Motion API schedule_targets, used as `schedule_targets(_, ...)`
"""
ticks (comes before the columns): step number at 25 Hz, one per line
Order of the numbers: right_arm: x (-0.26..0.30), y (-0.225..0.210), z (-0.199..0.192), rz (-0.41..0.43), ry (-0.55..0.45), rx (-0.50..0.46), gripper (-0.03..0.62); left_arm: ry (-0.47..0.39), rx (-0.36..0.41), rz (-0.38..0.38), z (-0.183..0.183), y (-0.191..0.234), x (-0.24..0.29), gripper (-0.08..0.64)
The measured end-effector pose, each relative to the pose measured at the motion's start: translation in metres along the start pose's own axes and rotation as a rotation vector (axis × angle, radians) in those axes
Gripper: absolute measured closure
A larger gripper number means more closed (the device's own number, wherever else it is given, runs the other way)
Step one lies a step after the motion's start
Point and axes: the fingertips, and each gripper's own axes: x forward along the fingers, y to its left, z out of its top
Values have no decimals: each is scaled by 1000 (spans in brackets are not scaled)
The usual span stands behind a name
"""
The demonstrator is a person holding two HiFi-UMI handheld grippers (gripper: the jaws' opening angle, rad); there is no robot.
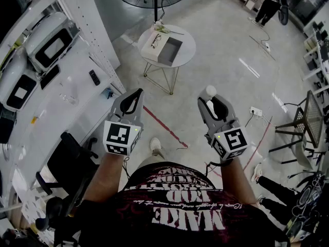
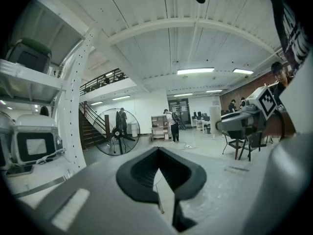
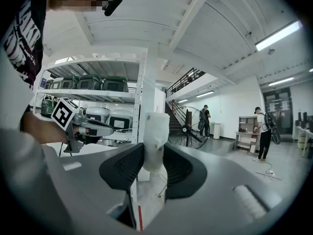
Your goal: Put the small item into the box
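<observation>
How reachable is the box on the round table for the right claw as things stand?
Probably not from here: the right claw, shut on the white item, hangs well short of the box on the round table. Nothing blocks the way.

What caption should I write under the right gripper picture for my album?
The right gripper shut on a white item, with shelves and a fan behind.

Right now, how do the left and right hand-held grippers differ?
The right hand-held gripper is clamped on a small white item; the left hand-held gripper holds nothing. Right jaws stand apart around the item; left jaws meet at their tips. Both point ahead, nearly level.
</observation>
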Motion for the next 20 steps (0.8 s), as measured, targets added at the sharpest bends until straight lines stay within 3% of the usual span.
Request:
schedule_targets(10, 60, -21, 5, -4, 15, 24, 437, -31, 66, -41, 12, 39, 61, 560)
schedule_targets(15, 81, -28, 18, -17, -10, 28, 437, 2, -10, -121, 0, 46, 78, 560)
schedule_targets(20, 96, -35, 26, -47, -49, 81, 437, -9, 7, -146, 3, 59, 96, 560)
